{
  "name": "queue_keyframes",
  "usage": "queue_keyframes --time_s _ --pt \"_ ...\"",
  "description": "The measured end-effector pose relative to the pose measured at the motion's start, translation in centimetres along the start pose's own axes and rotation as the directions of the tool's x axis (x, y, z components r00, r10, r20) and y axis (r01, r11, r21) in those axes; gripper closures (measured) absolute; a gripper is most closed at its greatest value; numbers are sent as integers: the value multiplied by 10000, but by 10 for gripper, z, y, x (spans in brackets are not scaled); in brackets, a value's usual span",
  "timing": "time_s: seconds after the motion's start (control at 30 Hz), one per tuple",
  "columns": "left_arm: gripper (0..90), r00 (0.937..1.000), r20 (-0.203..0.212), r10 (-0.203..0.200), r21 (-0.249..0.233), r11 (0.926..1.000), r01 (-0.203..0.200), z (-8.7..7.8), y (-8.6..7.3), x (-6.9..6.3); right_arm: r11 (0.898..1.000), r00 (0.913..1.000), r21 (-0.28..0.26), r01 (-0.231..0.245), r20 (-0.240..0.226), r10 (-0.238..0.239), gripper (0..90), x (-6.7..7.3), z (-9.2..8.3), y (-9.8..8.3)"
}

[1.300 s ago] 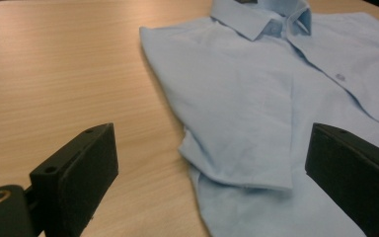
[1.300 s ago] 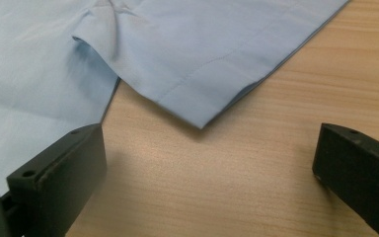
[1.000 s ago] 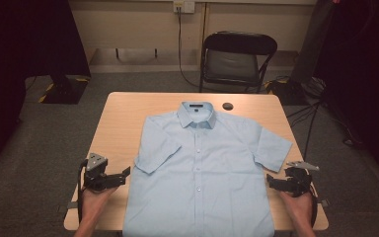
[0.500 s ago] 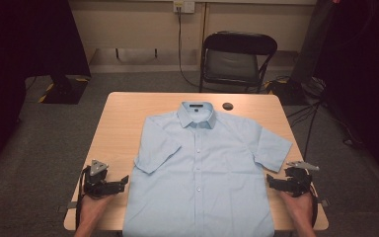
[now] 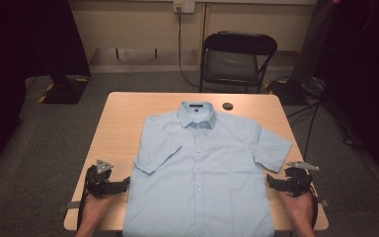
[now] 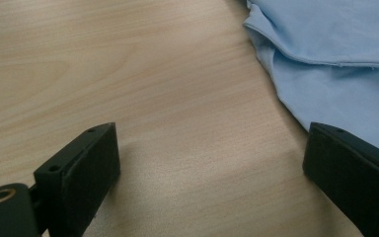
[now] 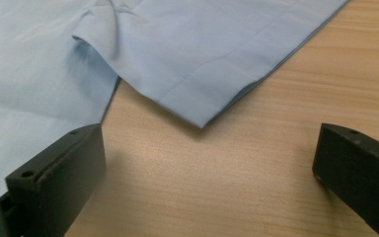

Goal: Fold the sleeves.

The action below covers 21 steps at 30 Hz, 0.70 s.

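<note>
Light blue short-sleeved shirt lies flat, front up and buttoned, on the wooden table. Collar points to the far edge; the hem reaches the near edge, in front of the person. Both sleeves spread outward from the body of the shirt.

Left gripper sits low at the near left of the table, just beside the shirt's left side edge, under the left sleeve. Jaws released, set wide apart. In the left gripper view, bare tabletop lies between the two black jaws; the shirt's edge runs just ahead of the right-hand jaw. Whether that jaw touches the cloth cannot be told. Nothing is held.

Right gripper sits low at the near right, its tips right at the shirt's right side edge, below the right sleeve. Jaws also released and wide. In the right gripper view, the corner of the sleeve hem lies ahead, between the jaws but not within them; the shirt body passes beside the left-hand jaw. Nothing is held.

A hand grips the left tool from the near edge; the other hand grips the right one.

Beyond the collar, a small dark round object rests on the table, well apart from the shirt. A black folding chair stands behind the far edge.
</note>
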<state>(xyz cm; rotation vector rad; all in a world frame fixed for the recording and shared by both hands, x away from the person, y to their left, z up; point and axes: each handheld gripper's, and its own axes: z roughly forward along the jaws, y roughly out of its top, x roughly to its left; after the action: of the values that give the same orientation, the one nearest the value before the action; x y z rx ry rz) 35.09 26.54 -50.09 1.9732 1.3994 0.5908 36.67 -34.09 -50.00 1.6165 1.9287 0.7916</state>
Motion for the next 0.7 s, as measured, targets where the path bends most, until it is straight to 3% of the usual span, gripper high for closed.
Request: queue_keyframes --time_s 0.07,0.17,0.33,0.37,0.47,0.53,0.6,0.67,0.7 --pt "54 10000 -41 -24 35 10000 24 1 1 0 9998 9998 192 82 -172 -78 0 -2 -2 1" --pt "29 9999 -105 -99 81 9999 99 2 1 0 9983 9949 342 -474 -878 502 7 -10 -6 6" --pt "19 9999 -107 -99 134 9999 101 2 2 0 9937 9891 -840 -741 -1335 624 15 -25 -28 18" --pt "14 9999 -96 -83 136 9999 85 2 2 0 9896 9895 -1203 -791 -1299 633 16 -28 -34 21" --pt "9 10000 -83 -38 169 9999 39 3 2 1 9799 9877 -1645 -1129 -1264 926 0 -36 -43 30" --pt "6 10000 -70 -59 166 9998 60 4 3 0 9681 9818 -2052 -1437 -1524 1134 0 -41 -48 39" --pt "4 10000 -61 -44 158 9999 45 4 3 1 9707 9856 -2062 -1235 -1393 958 0 -45 -52 51" --pt "4 10000 -58 -40 158 9999 41 4 3 1 9699 9915 -2327 -713 -1224 435 0 -49 -56 71" --pt "4 10000 -58 -40 156 9999 41 4 3 1 9699 9915 -2327 -713 -1224 435 0 -49 -56 71"
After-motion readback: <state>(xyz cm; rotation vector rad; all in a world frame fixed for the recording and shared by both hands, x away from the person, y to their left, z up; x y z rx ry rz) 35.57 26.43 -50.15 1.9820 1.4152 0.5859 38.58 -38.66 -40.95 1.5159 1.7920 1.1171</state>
